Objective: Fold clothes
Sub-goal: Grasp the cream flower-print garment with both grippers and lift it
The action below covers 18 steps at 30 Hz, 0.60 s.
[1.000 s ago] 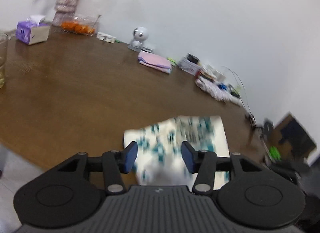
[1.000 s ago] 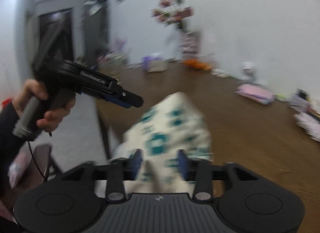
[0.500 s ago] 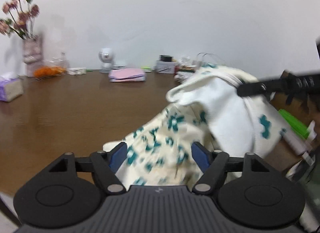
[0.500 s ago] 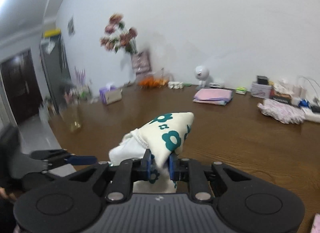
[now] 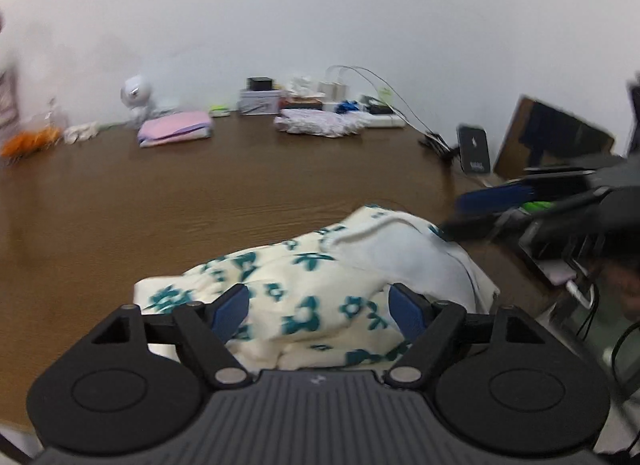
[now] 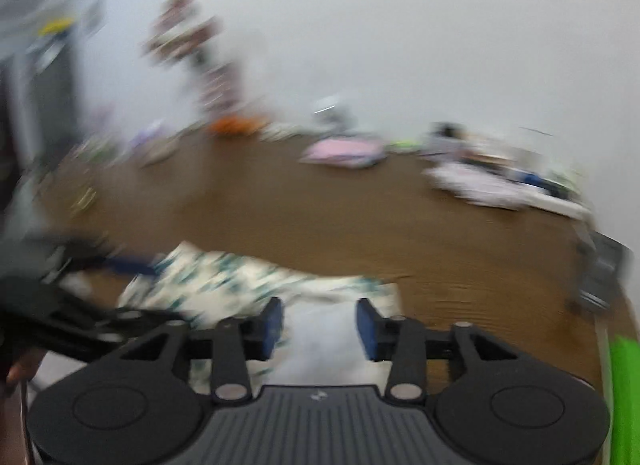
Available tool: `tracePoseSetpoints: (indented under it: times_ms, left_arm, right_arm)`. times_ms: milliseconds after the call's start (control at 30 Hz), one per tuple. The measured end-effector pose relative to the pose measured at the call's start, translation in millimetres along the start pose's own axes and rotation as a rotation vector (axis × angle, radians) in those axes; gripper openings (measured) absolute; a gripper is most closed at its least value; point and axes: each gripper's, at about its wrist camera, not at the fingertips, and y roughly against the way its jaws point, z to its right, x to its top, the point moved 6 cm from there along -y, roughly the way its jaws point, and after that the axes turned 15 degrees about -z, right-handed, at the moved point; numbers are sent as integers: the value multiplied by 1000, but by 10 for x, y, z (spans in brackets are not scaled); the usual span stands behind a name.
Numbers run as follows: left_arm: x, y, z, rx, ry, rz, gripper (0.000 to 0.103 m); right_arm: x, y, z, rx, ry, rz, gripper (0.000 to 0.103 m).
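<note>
Both the left gripper (image 5: 318, 311) and the right gripper (image 6: 319, 323) stood wide apart over the floral garment (image 5: 320, 277), apparently gripping nothing.

Along the far edge of the brown worktop (image 5: 200, 201), against the white wall (image 5: 320, 17): small white round-headed figure (image 5: 136, 95) at upper left, folded pink cloth (image 5: 174, 130) just beside it, orange items (image 5: 28, 141) at the left edge — blurred. Centre: white box (image 5: 259, 101), pale patterned cloth (image 5: 316, 124), tangled cables (image 5: 384, 93). Right, off the worktop — brown cardboard box (image 5: 548, 137).
</note>
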Motion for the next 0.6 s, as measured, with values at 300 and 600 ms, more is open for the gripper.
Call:
tracePoseSetpoints:
  times_ms: [300, 600]
  left_arm:
    - [21, 54, -850, 212, 264, 27, 4]
    - [-48, 645, -2194, 475, 663, 238, 10]
  right_arm:
    - [-69, -566, 40, -67, -33, -117, 0]
    - [42, -273, 840, -234, -362, 33, 1]
